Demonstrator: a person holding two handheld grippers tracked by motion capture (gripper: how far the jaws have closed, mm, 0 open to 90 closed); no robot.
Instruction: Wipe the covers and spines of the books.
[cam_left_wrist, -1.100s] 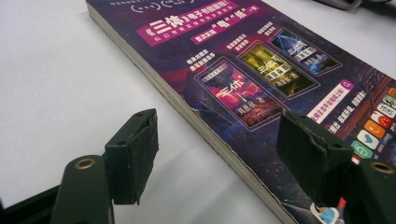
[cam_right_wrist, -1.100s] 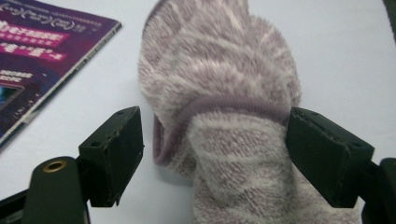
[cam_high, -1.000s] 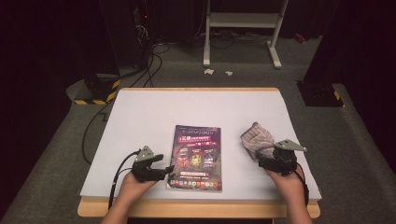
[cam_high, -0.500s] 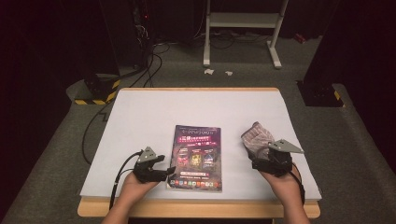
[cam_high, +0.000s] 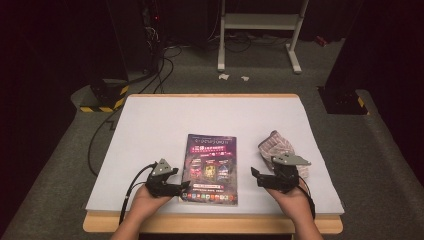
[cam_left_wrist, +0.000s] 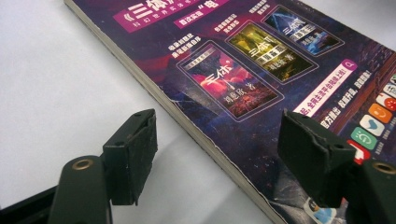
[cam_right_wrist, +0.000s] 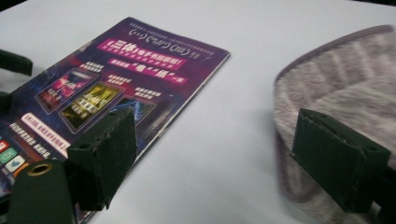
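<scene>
Magazine (cam_high: 210, 169) lies flat while the wide-open, empty left gripper (cam_left_wrist: 219, 154) straddles its near edge, so next the jaws probably must close to lift it.

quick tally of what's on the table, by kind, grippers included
magazine: 1
cloth: 1
grippers: 2, left gripper and right gripper, both open
Total: 4
</scene>
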